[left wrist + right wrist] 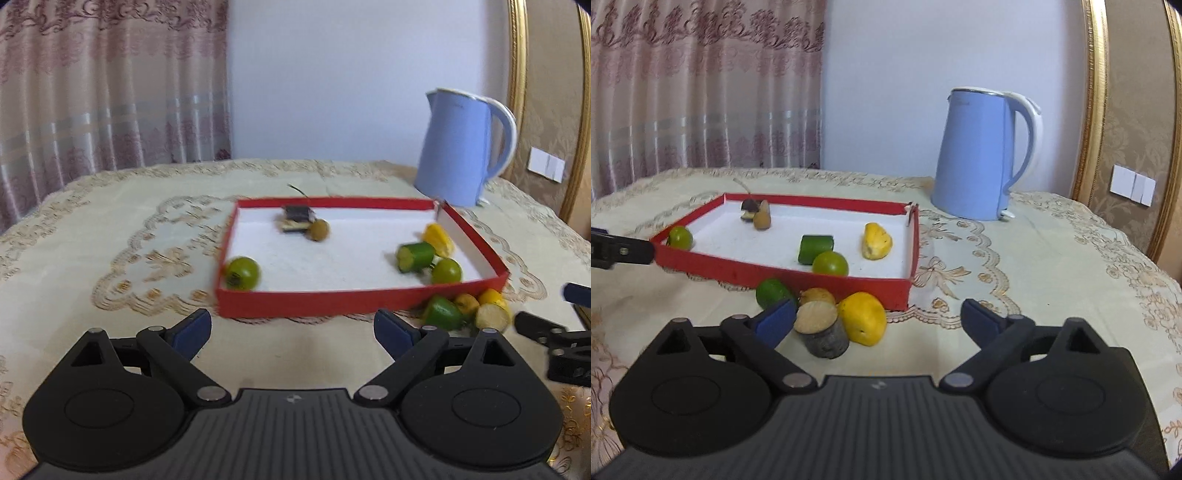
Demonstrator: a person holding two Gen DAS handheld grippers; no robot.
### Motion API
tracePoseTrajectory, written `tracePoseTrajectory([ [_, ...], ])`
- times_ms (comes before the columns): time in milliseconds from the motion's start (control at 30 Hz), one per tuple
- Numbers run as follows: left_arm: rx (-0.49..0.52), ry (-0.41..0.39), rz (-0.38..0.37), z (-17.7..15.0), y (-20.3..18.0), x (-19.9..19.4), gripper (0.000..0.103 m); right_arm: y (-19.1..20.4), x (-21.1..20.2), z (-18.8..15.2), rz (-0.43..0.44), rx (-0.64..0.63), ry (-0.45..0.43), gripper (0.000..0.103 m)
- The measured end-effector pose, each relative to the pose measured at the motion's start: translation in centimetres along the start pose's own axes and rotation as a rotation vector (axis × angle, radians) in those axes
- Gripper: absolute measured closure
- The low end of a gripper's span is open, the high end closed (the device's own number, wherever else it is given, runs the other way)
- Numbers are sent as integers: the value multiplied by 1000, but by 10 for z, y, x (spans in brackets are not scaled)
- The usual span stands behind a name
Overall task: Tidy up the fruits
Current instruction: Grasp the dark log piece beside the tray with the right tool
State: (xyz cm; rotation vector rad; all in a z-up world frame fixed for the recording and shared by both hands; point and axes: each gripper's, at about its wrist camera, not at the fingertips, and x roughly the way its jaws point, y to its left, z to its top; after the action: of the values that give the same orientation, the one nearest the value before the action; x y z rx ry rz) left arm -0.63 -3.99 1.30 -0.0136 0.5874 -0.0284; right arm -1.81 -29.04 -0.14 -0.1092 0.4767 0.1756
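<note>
1. Right wrist view: right gripper [877, 317] jaws apart, empty; yellow fruit [862, 317] at twelve o'clock, outside red tray [827, 285].
2. Left gripper [292, 332] jaws apart, empty.
3. Fruit probably light, smooth; grip its middle.

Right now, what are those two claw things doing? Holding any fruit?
Left gripper: open, holding nothing.
Right gripper: open, holding nothing; the loose fruit pieces lie just ahead of it.
</note>
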Motion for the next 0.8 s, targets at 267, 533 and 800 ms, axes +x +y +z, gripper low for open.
tracePoseTrajectory([
  [267,25,10,36,-2,-10,4,7,31,6,-3,99,-125,44,48],
  [533,38,27,34,-4,-14,6,7,35,25,-2,102,-147,101,65],
  [800,30,51,-7,-5,-17,11,7,40,30,-4,77,-171,110,72],
])
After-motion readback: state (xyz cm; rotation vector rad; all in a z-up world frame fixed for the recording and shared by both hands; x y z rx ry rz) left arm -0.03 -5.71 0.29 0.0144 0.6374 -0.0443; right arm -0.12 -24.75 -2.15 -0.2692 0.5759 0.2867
